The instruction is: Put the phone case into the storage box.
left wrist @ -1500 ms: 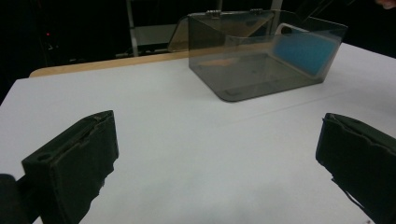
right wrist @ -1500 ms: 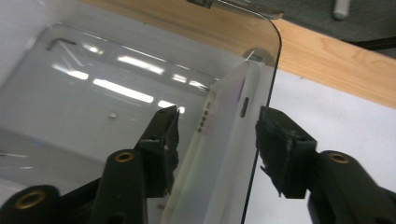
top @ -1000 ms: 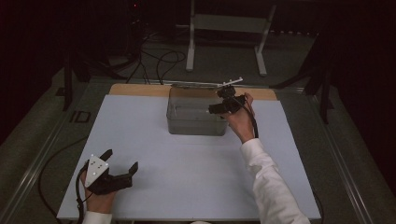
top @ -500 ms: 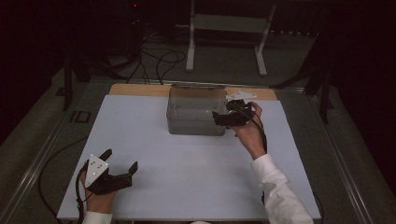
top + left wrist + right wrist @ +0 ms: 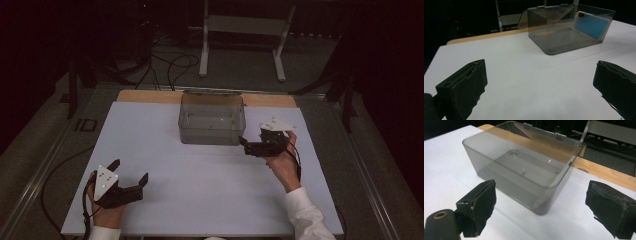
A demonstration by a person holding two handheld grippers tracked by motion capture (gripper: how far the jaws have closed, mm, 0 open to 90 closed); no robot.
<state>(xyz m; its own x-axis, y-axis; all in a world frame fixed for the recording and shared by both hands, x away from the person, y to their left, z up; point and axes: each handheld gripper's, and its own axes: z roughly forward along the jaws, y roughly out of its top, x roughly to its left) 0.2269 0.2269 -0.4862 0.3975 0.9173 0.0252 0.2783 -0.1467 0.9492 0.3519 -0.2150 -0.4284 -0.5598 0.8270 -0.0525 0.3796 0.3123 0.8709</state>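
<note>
A dim room with a white table top (image 5: 200, 185) seen from above; at its far middle stands a clear, smoke-tinted plastic box (image 5: 212, 120) with a hinged lid standing open at the back, close to a strip of bare wooden edge (image 5: 145, 96). In the left gripper view the box (image 5: 569, 32) shows a flat blue panel with a dark spot at one corner, like the back of a phone, leaning against its far wall; whether it lies inside or is a reflection cannot be told, since in the right gripper view the box (image 5: 524, 172) looks empty. The right gripper (image 5: 246, 145) is held low just beside the box's right end, not touching it, its jaws spread wide and having just been opening, with nothing between them. The left gripper (image 5: 129, 176) rests near the front left of the table, well apart from the box, jaws also wide open and empty. The work in hand seems to be handling the box, probably taking hold of its near right corner or wall. To do that well, the right gripper should come in level, one jaw outside and one inside the wall, low enough to bite firmly, and close slowly, because the light, smooth plastic is likely to slide or tip. The left gripper could steady the opposite end.
</note>
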